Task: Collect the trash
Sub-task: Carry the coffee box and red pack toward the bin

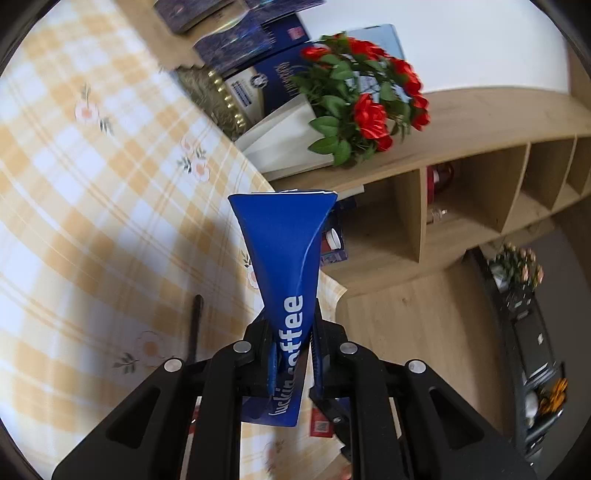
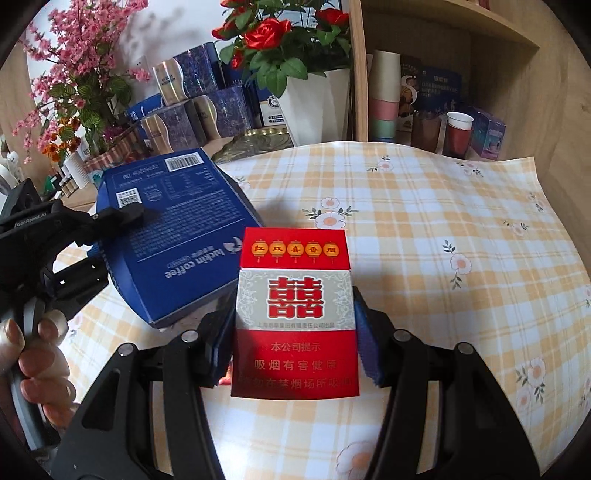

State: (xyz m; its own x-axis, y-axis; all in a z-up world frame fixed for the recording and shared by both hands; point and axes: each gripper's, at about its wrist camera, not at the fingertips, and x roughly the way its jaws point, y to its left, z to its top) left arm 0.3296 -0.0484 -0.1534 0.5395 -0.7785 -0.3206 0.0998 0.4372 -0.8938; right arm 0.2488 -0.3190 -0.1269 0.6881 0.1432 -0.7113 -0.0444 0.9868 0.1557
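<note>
The left gripper was nearly closed, its pads pinching the flattened blue coffee box by one narrow end, so that the box stood out ahead of the jaws and clear of the checked tablecloth. From the right wrist view the same box hung tilted above the cloth with the left gripper clamped on its edge, and a person's fingers wrapped the handle. The right gripper stood partly open, its jaws pressed on either side of a red and white cigarette pack, which it held upright just beside the blue box. Further out sat a white pot of red roses, stacked dark blue gift boxes and a wooden shelf with cups. Both pieces of trash appeared to be picked up, so the collecting step looked done for these two; the next move likely called for carrying them to a bin, which no view showed, and keeping the thin box from slipping out of its pinch
</note>
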